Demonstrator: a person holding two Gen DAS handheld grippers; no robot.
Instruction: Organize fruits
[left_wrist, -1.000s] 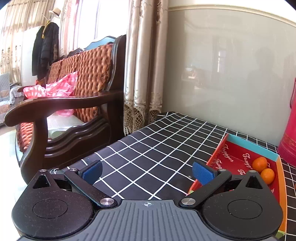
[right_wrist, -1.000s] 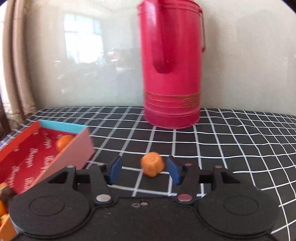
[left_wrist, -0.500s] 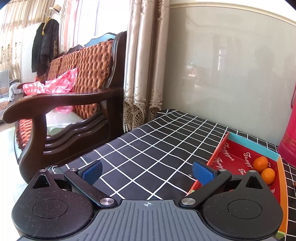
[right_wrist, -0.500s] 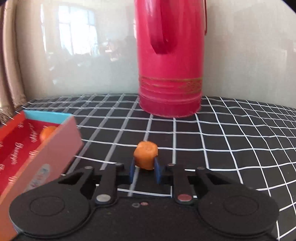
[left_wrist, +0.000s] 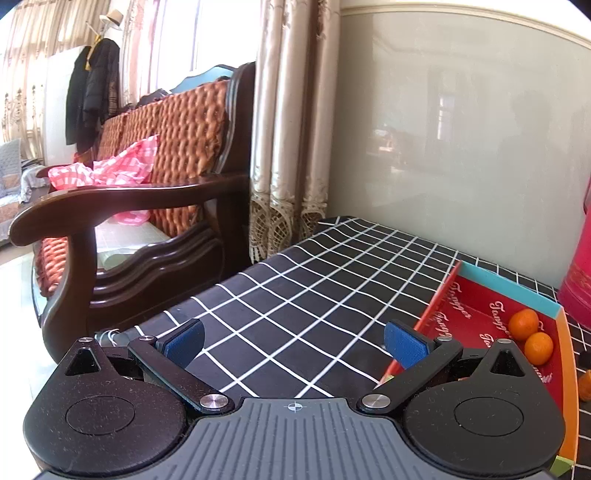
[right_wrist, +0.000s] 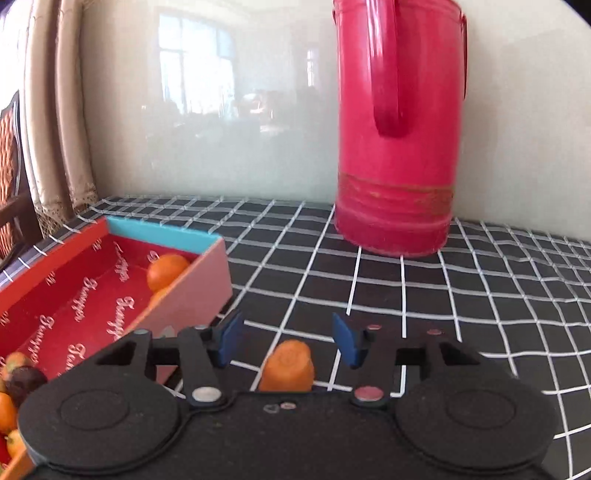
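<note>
A red box (right_wrist: 74, 306) with a blue end wall lies on the checked tablecloth and holds small oranges (right_wrist: 166, 271); more fruit shows at its near end (right_wrist: 14, 387). In the left wrist view the box (left_wrist: 480, 314) holds two oranges (left_wrist: 522, 324). An orange fruit piece (right_wrist: 290, 365) lies on the cloth between and below my right gripper's (right_wrist: 286, 341) open blue pads, close to the gripper body. My left gripper (left_wrist: 293, 339) is open and empty over the cloth, left of the box.
A tall red jug (right_wrist: 397, 125) stands behind the fruit piece by the wall. A wooden armchair (left_wrist: 147, 206) with a pink checked cloth and curtains (left_wrist: 291, 129) stand left of the table. The table's left edge (left_wrist: 207, 291) is near.
My right gripper was shut on the orange piece half a second ago; now its jaws are open and the piece sits lower, near the gripper body. The left gripper has hardly moved.
</note>
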